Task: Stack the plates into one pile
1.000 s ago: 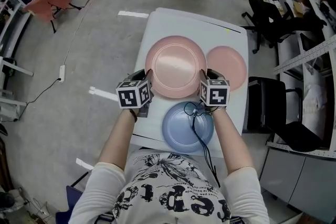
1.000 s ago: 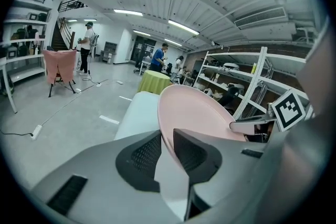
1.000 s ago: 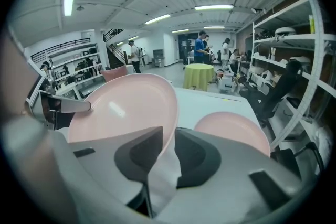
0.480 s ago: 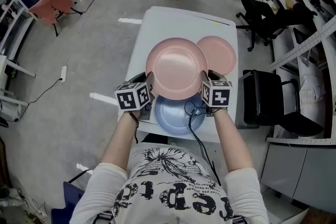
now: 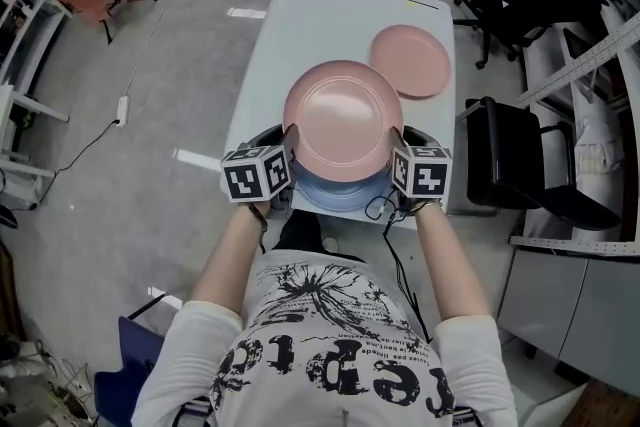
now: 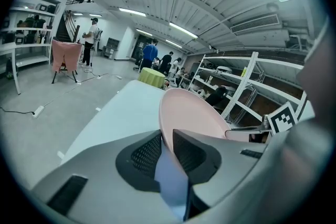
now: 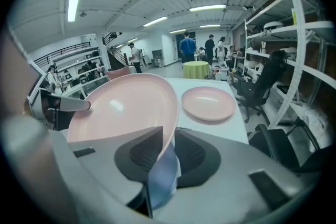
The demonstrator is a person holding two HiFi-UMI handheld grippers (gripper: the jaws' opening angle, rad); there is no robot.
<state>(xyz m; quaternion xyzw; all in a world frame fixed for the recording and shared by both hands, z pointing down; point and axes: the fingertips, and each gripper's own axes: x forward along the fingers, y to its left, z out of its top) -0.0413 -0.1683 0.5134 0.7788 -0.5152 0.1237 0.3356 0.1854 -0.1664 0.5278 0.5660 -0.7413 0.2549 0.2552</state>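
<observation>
I hold the large pink plate (image 5: 342, 120) level by its two sides. My left gripper (image 5: 288, 143) is shut on its left rim and my right gripper (image 5: 397, 145) is shut on its right rim. The plate hangs just above the blue plate (image 5: 335, 194), which lies at the near edge of the white table (image 5: 300, 25) and shows only as a crescent. In the left gripper view the pink plate's (image 6: 191, 115) rim sits between the pads, with blue (image 6: 170, 181) below. The right gripper view shows the same pink plate's (image 7: 126, 105) rim pinched. A small pink plate (image 5: 410, 61) lies at the far right.
A black office chair (image 5: 520, 165) stands close to the table's right side. Shelving runs along the right wall. The small pink plate (image 7: 208, 103) lies ahead of my right gripper. People and a green-draped table stand far off.
Both grippers have carried the large pink plate toward me, from beyond the blue plate to directly over it, now covering most of it. The grips have not changed.
</observation>
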